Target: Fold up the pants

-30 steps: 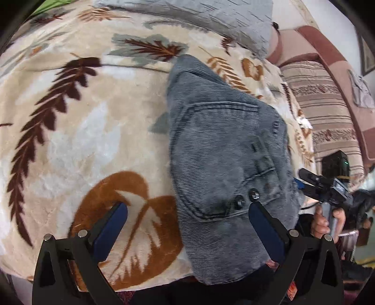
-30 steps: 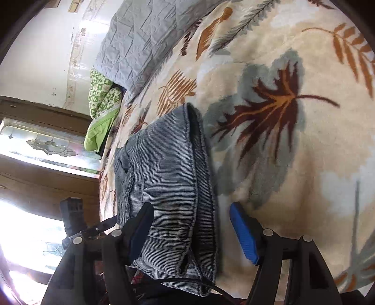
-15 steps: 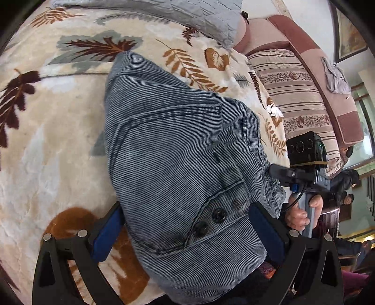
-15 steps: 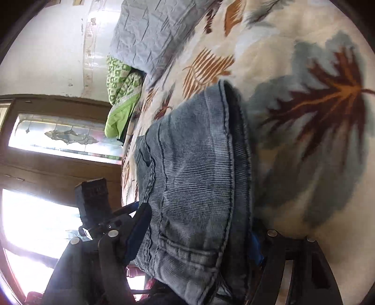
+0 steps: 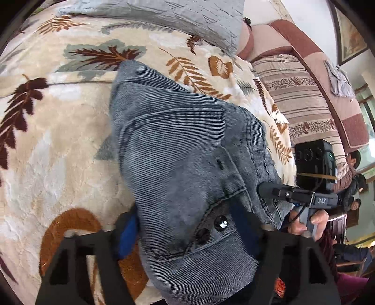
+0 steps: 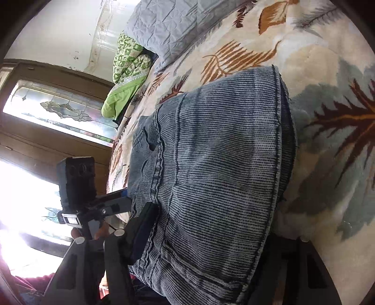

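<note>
The folded grey-blue corduroy pants [image 5: 182, 152] lie on a leaf-patterned blanket [image 5: 58, 140]. My left gripper [image 5: 185, 228] straddles their near, buttoned end. Its jaws are closing, with one blue pad against the left edge and the other pressed into the fabric. In the right wrist view the pants [image 6: 222, 152] fill the frame. My right gripper [image 6: 211, 237] is closing on their near end: its left finger [image 6: 143, 225] presses the side seam, and the fabric hides the right finger. Each view shows the other gripper at the bundle's side, held by a hand [image 5: 311, 223].
A grey quilted pillow [image 5: 175, 16] lies at the blanket's far edge, with a green patterned cloth [image 6: 126, 70] beside it. A striped sofa [image 5: 304, 105] stands to the right, with people [image 5: 354, 164] beyond it. A bright window [image 6: 58, 110] fills the left of the right wrist view.
Both grippers have slid in over the near end of the pants. The left jaws, wide apart before, have narrowed onto the fabric. The pants now fill the right jaws.
</note>
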The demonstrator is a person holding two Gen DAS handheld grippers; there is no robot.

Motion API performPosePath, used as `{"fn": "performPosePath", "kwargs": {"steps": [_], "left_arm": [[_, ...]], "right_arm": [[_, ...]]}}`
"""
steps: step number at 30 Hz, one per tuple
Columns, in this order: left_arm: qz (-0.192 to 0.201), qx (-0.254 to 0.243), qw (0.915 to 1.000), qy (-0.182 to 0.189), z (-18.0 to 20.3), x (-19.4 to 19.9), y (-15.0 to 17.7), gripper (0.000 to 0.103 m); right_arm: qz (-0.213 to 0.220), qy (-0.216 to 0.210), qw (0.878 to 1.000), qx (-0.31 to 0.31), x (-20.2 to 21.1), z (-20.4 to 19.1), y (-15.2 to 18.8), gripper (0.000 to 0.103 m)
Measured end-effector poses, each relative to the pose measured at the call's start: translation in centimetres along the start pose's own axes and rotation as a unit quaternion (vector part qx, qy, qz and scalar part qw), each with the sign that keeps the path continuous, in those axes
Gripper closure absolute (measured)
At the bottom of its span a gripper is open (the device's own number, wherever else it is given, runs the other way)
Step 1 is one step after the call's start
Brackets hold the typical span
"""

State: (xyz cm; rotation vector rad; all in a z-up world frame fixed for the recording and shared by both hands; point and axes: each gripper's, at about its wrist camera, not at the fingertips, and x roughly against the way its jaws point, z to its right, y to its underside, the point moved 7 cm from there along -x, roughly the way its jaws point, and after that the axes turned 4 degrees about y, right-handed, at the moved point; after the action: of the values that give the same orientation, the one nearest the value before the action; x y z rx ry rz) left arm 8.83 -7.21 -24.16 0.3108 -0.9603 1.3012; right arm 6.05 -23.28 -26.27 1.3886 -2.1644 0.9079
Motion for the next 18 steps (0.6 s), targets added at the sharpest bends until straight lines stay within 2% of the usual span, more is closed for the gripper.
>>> {"fn": "performPosePath", "kwargs": {"steps": [2, 7, 11, 18], "left_arm": [[0.003, 0.005, 1.0, 0.001, -0.2, 0.4, 0.0, 0.049], [0.016, 0.0, 0.9999, 0.001, 0.8, 1.5, -0.1, 0.058], [0.028, -0.011, 0.9995, 0.008, 2.3, 2.9, -0.7, 0.06], [0.053, -0.033, 0.9979, -0.017, 4.5, 5.8, -2.5, 0.06]], "right_arm": [[0.006, 0.007, 1.0, 0.003, 0.2, -0.3, 0.1, 0.041], [0.022, 0.004, 1.0, 0.014, 0.9, -1.5, 0.4, 0.044], [0.036, -0.009, 0.999, 0.02, 1.1, -2.8, 0.3, 0.045], [0.063, -0.044, 0.997, 0.027, 2.4, -4.9, -0.7, 0.045]]}}
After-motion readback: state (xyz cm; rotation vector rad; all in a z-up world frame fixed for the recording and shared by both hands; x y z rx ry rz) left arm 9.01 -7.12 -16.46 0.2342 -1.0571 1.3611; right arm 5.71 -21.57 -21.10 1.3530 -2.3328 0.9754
